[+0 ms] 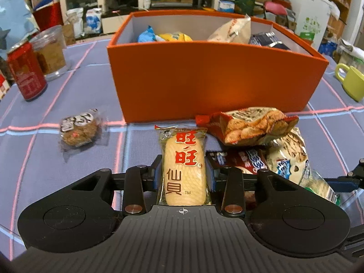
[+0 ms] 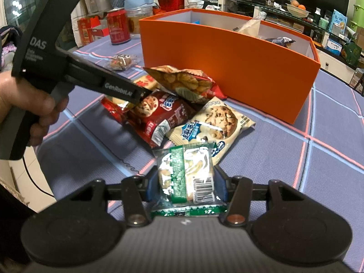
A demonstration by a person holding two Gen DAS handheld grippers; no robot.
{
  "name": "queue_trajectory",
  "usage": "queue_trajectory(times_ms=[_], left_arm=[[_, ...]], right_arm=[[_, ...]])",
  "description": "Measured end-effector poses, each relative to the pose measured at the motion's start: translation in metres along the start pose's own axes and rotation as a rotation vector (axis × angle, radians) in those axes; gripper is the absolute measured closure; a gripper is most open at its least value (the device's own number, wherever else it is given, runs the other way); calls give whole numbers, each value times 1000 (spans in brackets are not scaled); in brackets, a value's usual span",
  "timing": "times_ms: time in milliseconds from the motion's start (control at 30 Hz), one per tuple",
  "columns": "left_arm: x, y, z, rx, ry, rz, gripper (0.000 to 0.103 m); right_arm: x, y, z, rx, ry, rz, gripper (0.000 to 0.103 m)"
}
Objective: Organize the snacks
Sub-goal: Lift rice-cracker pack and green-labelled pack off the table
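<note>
The rice cracker packet (image 1: 183, 166) carries red characters "旺旺" with an ® mark, and below them dark characters "仙貝" followed by "TM". In the right wrist view, the black handheld gripper (image 2: 68, 66) shows "DAS" in pale letters on its upper body and "GenRobot" along its lower bar, the last letters being unclear. The green-edged packet (image 2: 187, 177) bears a barcode whose digits are too small to read.

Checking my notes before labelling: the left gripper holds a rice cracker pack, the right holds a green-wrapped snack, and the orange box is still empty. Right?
Not quite: the orange box already holds several snack packs, as the left wrist view shows. The left gripper does hold the rice cracker pack, and the right gripper the green-wrapped snack.
</note>
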State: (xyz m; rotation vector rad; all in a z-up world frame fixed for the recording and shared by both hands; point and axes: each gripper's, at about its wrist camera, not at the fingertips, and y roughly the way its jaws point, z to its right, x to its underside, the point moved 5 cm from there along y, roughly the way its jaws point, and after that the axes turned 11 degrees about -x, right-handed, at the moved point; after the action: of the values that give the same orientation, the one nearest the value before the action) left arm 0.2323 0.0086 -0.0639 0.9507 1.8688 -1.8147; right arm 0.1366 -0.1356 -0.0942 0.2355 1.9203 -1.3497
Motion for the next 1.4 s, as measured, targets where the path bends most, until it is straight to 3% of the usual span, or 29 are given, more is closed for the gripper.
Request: queue_trajectory(times_ms=[267, 500, 700, 967, 1400], left_arm=[[-8, -20, -8, 0, -38, 43, 95], [-14, -52, -15, -1, -66, 117, 95], [-20, -64, -17, -49, -55, 162, 95], [-21, -65, -16, -62, -49, 153, 95], [-19, -58, -21, -125, -57, 128, 95]], right_arm=[[-5, -19, 1, 6, 3, 47, 51], [-11, -37, 3, 73, -14, 106, 51], [-17, -42, 6, 107, -10, 145, 51], [-21, -46, 14, 161, 20, 164, 51], [-17, -42, 15, 151, 24, 139, 51]])
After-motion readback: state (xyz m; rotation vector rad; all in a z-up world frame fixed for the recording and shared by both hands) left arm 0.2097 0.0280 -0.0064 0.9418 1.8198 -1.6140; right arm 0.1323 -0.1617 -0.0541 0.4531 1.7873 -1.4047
